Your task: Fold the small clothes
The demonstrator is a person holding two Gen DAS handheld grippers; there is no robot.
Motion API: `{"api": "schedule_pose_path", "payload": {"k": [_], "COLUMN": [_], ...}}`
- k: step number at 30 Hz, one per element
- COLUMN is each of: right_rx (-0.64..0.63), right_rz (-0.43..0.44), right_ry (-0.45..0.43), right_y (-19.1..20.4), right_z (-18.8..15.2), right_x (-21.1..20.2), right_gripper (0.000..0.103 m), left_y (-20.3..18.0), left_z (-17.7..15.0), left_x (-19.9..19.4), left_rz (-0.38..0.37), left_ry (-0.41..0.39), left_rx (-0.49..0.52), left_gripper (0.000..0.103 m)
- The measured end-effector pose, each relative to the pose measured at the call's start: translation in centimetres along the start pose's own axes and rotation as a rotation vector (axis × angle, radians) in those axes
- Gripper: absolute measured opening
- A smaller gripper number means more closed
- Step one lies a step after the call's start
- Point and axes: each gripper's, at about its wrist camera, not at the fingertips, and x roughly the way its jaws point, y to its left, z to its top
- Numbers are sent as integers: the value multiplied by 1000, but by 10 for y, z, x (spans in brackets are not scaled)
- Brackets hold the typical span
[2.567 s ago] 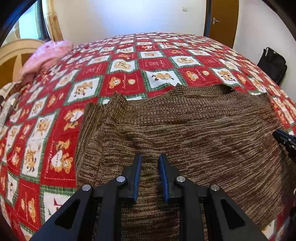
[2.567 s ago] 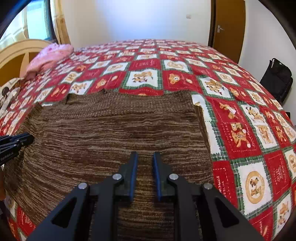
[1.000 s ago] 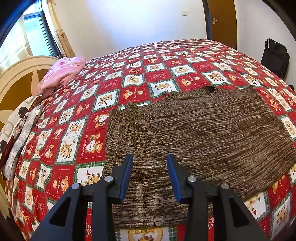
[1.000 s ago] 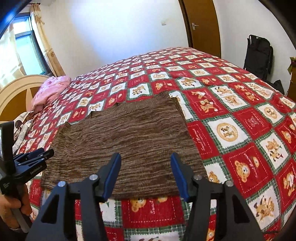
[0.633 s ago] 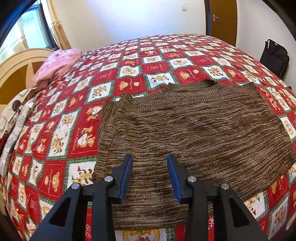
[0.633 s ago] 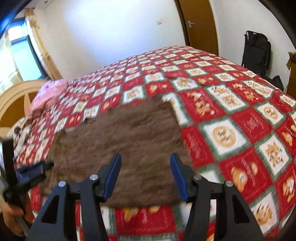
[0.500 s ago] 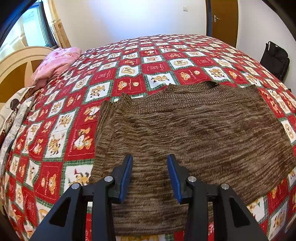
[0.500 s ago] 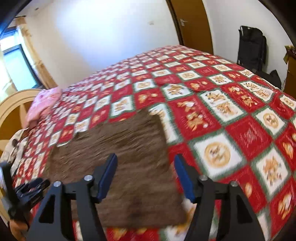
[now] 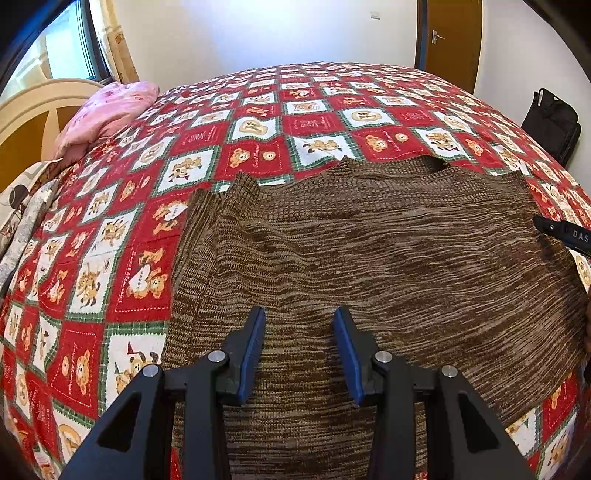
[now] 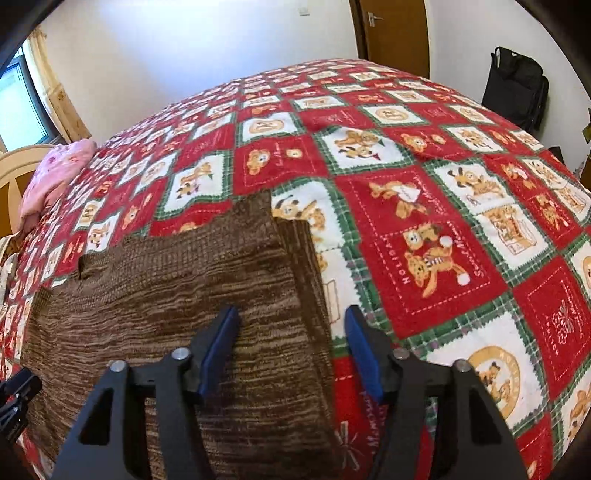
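Note:
A brown knitted garment (image 9: 369,258) lies flat on the bed, folded into a wide rectangle; it also shows in the right wrist view (image 10: 184,295). My left gripper (image 9: 299,317) is open and empty, low over the garment's near left part. My right gripper (image 10: 291,317) is open wide and empty, straddling the garment's right edge, left finger over the knit, right finger over the quilt. The right gripper's tip shows at the right edge of the left wrist view (image 9: 565,232), and the left gripper's body at the lower left of the right wrist view (image 10: 16,398).
The bed is covered by a red, white and green teddy-bear quilt (image 9: 258,122). A pink pillow (image 9: 110,107) and a cream headboard (image 9: 33,110) are at the left. A black bag (image 10: 517,85) stands by the right wall, and a wooden door (image 10: 395,33) is behind the bed.
Both grippers opened since 2.6 s ago. The left gripper has come lower and closer over the garment. The right gripper has swung right and dropped toward the garment's right edge.

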Motion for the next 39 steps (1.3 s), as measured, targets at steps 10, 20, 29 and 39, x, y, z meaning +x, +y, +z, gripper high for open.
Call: {"api": "schedule_pose_path", "payload": {"k": [10, 20, 29, 39], "right_rx": [-27, -55, -82, -182], "right_rz": [-15, 69, 234, 294], "right_ry": [64, 57, 106, 105], "right_y": [15, 75, 168, 280], "right_z": [4, 25, 21, -11], "right_x": [-4, -47, -49, -18], "right_gripper": [14, 13, 13, 13], "left_y": [14, 44, 81, 132], "left_z": [-2, -1, -6, -17], "left_x": [-11, -20, -31, -33], "left_rz": [-8, -22, 5, 37], "left_ry": [-25, -42, -67, -78], "left_rx": [-9, -69, -109, -187], "left_gripper": [40, 40, 40, 41]}}
